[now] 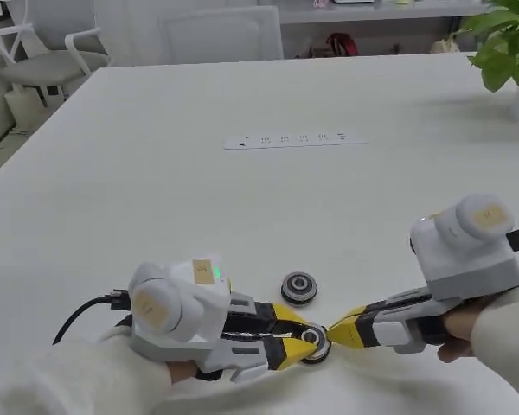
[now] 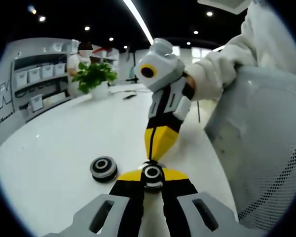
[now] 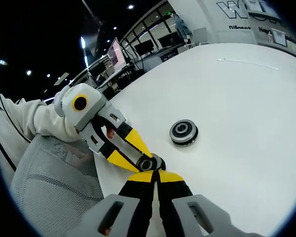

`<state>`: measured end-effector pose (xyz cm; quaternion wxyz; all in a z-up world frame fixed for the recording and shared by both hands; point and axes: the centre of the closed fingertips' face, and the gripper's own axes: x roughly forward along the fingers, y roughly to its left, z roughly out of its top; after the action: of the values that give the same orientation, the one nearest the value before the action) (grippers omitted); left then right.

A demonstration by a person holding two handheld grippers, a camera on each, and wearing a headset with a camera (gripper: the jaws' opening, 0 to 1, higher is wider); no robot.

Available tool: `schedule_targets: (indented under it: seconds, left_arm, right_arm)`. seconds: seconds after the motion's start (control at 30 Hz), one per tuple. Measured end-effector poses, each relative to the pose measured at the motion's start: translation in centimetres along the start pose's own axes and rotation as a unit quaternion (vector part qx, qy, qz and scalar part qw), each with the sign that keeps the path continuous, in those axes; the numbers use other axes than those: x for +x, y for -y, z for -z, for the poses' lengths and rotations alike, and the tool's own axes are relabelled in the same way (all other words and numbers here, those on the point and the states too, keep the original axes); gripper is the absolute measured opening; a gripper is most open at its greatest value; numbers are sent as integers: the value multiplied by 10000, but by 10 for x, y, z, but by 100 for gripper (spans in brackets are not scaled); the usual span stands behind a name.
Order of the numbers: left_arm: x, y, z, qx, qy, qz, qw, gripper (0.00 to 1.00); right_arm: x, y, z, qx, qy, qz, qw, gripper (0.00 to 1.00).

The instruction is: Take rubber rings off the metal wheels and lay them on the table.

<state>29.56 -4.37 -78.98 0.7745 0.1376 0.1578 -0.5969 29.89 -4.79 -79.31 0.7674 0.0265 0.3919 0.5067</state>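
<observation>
A small metal wheel [image 1: 315,341] with a black rubber ring is held just above the white table [image 1: 242,207]. My left gripper [image 1: 308,343] is shut on its sides. In the left gripper view the wheel [image 2: 152,173] sits between the yellow tips of the left gripper [image 2: 151,180]. My right gripper [image 1: 330,332] comes in from the right; its jaws are pressed together on the ring at the wheel's rim. The right gripper view has the right gripper [image 3: 156,174] touching the wheel [image 3: 149,163]. A second wheel [image 1: 299,287] with its ring lies flat on the table just behind.
A flush socket strip [image 1: 294,138] lies mid-table. A potted plant [image 1: 506,43] stands at the far right corner, and chairs [image 1: 43,60] stand beyond the far left edge. A grey mesh chair [image 2: 266,148] is close behind the near table edge.
</observation>
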Motion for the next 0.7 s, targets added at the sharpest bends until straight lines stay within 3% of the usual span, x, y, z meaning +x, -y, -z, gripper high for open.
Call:
schedule_targets:
  seconds: [0.47,0.5,0.53,0.57,0.6,0.63,0.67,0.7]
  left_arm:
    - [0,-1,0,-34,13,-14,10000,14]
    - [0,-1,0,-40,16,-15,10000,14]
    - [0,-1,0,-39,18,-20,10000,13]
    - [1,-1,-1,-37,20,-27,10000,13]
    - [1,-1,-1,-37,22,-28,10000,13]
    - [1,-1,-1,-40,24,-27,10000,13]
    - [1,-1,-1,-41,24,-26,10000,13]
    - [1,-1,-1,-46,24,-22,10000,14]
  right_arm:
    - [0,-2,-4,-23,28,-35,10000,0]
    - [-1,-25,-25,213,607,-667,9957,0]
    - [-6,-36,-38,493,780,-908,9916,0]
    - [-5,-29,-36,212,598,-622,9960,0]
    - [-4,-18,-38,-564,455,-161,9972,0]
    - [-3,-17,-39,-742,461,-114,9961,0]
    - [-2,-21,-37,-481,504,-230,9973,0]
    - [-3,-18,-35,-445,477,-195,9977,0]
